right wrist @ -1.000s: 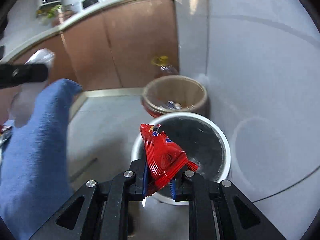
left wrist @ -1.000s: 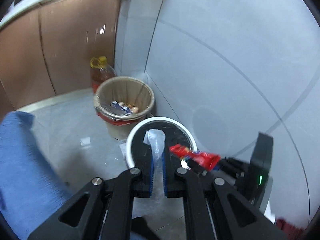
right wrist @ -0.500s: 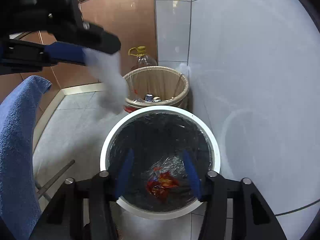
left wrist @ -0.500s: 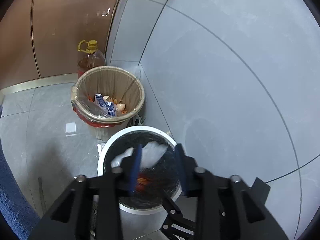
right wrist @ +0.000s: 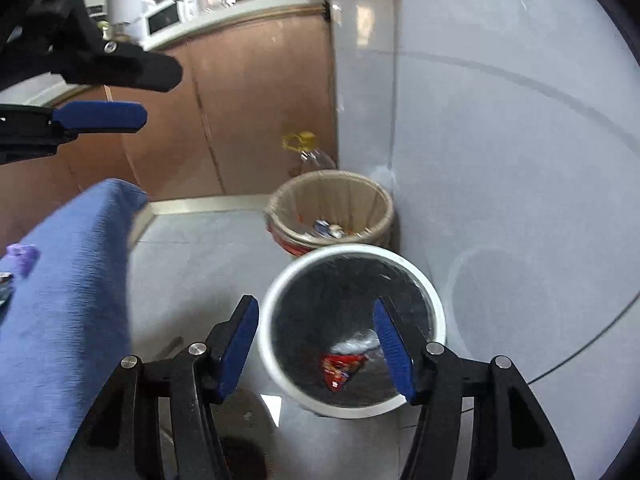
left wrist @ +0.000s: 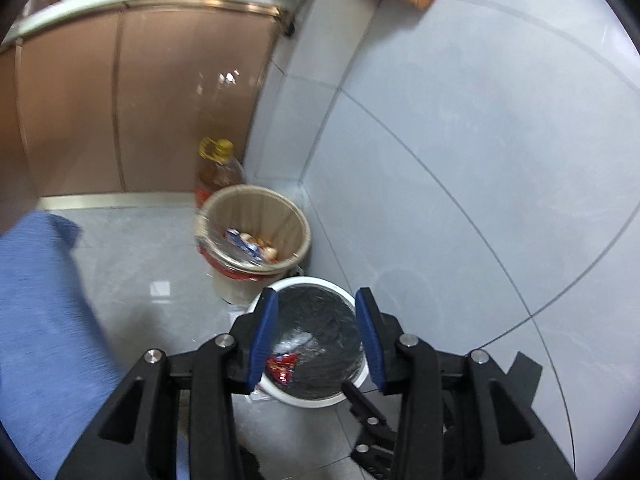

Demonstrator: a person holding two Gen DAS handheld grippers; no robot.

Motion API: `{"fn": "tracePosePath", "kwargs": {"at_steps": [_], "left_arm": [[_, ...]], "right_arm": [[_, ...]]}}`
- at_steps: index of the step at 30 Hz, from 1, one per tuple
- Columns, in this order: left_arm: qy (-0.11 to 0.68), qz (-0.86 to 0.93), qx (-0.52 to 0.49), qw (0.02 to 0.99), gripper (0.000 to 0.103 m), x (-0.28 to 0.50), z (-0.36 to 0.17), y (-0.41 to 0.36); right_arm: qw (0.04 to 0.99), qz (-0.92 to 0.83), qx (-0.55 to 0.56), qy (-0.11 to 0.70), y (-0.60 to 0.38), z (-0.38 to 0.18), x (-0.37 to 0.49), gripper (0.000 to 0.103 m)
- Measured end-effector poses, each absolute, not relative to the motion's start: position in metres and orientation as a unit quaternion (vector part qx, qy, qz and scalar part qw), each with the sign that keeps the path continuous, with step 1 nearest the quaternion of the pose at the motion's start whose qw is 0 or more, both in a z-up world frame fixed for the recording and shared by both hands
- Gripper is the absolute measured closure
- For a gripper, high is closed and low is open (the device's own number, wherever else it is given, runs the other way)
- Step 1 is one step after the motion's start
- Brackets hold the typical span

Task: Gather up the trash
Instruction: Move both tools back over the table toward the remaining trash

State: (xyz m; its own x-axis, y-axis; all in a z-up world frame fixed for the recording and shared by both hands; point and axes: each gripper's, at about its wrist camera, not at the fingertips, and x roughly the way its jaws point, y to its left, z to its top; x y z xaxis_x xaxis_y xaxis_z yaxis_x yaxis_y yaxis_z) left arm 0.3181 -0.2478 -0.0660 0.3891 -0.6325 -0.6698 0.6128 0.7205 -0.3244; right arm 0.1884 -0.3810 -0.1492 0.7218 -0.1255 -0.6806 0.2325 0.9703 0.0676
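A white bin (left wrist: 304, 282) (right wrist: 348, 250) with a black liner stands on the floor by the tiled wall. Inside it lie a red snack wrapper (left wrist: 282, 366) (right wrist: 342, 366) and a crumpled white wad (left wrist: 294, 340) (right wrist: 356, 342). My left gripper (left wrist: 316, 294) hovers above the bin, open, with nothing between its blue pads. It also shows at the upper left of the right wrist view, left gripper (right wrist: 156, 92). My right gripper (right wrist: 316, 304) hangs over the same bin, open wide and holding nothing.
A beige bin (left wrist: 256, 200) (right wrist: 332, 178) with trash inside stands behind the white one, in the corner. An oil bottle (left wrist: 218, 168) (right wrist: 308, 152) sits behind it against brown cabinets. A blue cloth surface (left wrist: 40, 320) (right wrist: 68, 280) on the left carries a purple scrap (right wrist: 22, 256).
Both grippers opened and let go. The white wad and the red wrapper fell into the white bin. Both grippers have since lifted away from it.
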Motion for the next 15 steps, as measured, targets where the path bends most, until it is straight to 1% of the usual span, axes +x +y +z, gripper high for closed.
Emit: {"fn": "tracePosePath", "kwargs": {"at_steps": [3,8,12,15], "left_arm": [[0.390,-0.354,-0.013,0.850,0.065,0.306,-0.044,-0.210],[0.369,-0.315,-0.021,0.874,0.064,0.281,-0.022,-0.136],[0.358,-0.273,-0.018,0.893,0.061,0.265,-0.019,-0.078],[0.357,-0.243,-0.026,0.902,0.060,0.257,-0.020,-0.028]], "right_arm": [[0.935,-0.076,0.066,0.341,-0.359,-0.125,0.178,0.046],[0.946,-0.026,0.060,0.318,-0.318,-0.092,0.166,0.046],[0.951,0.013,0.043,0.304,-0.282,-0.075,0.162,0.046],[0.952,0.045,0.038,0.301,-0.253,-0.065,0.160,0.046]]}}
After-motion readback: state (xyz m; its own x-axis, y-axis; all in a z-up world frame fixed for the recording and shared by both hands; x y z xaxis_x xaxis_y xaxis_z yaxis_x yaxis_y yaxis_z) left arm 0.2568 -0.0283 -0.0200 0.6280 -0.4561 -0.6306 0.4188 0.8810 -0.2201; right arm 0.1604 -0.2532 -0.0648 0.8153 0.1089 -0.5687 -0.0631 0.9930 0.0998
